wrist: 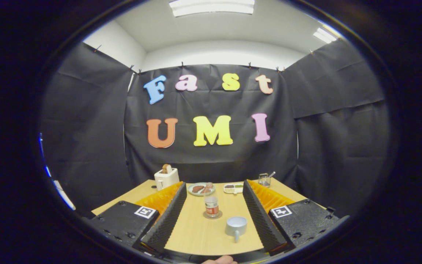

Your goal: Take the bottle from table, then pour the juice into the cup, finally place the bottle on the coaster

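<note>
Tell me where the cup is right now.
In the gripper view, the cup stands on the table between the open gripper fingers, nearer than the bottle and slightly to its right.

The tool (211, 216) is level and points straight ahead, toward twelve o'clock. Its two fingers (167, 216) are spread wide apart, one running out at eleven o'clock and the other at one o'clock, with nothing pressed between them. A bit of the person's hand (219, 260) peeks in at six o'clock, behind the fingers.
</note>
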`<state>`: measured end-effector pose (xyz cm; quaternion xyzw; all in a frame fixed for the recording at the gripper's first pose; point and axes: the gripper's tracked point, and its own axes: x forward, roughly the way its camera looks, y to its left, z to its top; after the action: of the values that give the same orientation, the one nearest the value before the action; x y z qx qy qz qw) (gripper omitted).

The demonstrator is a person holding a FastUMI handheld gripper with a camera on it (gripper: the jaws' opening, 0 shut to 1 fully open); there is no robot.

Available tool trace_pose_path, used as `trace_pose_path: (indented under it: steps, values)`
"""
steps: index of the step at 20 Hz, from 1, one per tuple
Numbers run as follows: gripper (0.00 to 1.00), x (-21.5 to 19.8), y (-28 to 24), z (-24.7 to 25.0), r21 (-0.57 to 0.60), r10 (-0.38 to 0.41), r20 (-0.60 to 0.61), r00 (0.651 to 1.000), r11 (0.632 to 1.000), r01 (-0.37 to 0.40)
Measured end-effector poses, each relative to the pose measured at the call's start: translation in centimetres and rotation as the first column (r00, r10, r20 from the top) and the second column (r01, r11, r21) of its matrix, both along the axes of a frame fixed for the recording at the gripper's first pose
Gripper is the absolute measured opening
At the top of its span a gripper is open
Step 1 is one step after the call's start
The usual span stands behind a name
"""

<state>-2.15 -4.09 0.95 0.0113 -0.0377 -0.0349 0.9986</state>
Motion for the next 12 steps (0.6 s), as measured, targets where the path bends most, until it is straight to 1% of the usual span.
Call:
trace_pose_path:
  steps: [3,7,10,12]
  values:
    - [0.98,-0.4,-0.5,0.2,0.016,-0.02,0.007,1.0,1.0,0.02]
    - [0.98,-0.2,-0.3,-0.2,0.032,-0.003,0.006,1.0,0.999,0.002]
    - [0.99,0.0,-0.8,-0.8,0.056,-0.01,0.0,1.0,0.998,0.01]
    - [1.0,0.0,-0.7,-0.9,0.073,0.0,0.008,1.0,0.997,-0.001]
